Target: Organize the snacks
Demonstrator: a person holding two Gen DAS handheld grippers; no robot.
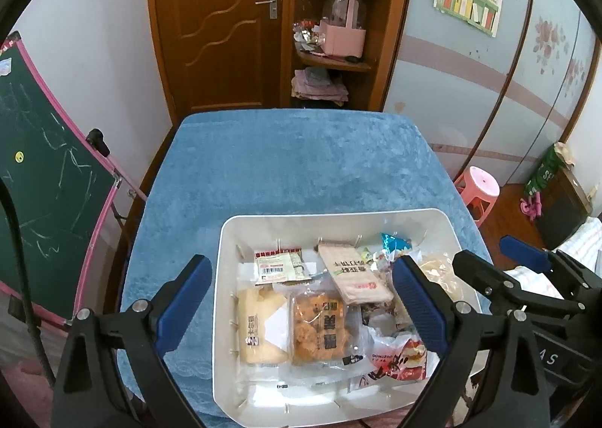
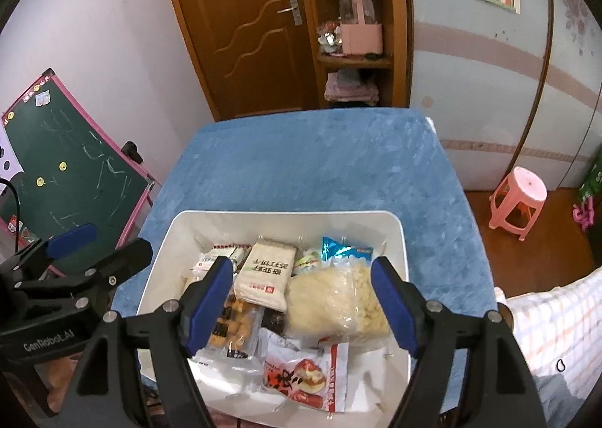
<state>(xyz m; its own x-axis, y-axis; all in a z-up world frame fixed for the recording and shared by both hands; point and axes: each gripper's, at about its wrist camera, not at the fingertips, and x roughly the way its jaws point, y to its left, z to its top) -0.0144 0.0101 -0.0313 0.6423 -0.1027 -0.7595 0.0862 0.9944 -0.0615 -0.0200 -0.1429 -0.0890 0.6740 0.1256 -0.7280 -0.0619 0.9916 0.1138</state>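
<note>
Both grippers hang above the near end of a white bin (image 1: 447,228) full of snacks. The left gripper (image 1: 301,300) has its jaws spread wide and holds nothing; below it lie a yellow cake pack (image 1: 259,330) and a fried-snack pack (image 1: 320,330), side by side at the bin's left. The right gripper (image 2: 301,300) is likewise spread and holds nothing, poised over a clear bag (image 2: 338,303) of pale pieces on the bin's right side. Nearest of all is a red-and-white packet (image 2: 304,375), lying flat at the bin's near edge. Farther in, a beige cracker pack (image 2: 263,273) slants across the middle, with a blue foil packet (image 2: 342,249) against the far wall. The bin rests on a blue cloth (image 1: 293,164) covering the table. Beyond, right, stands a pink stool (image 2: 521,198); left, a chalkboard (image 2: 71,172); farthest, a wooden door (image 1: 222,25).
</note>
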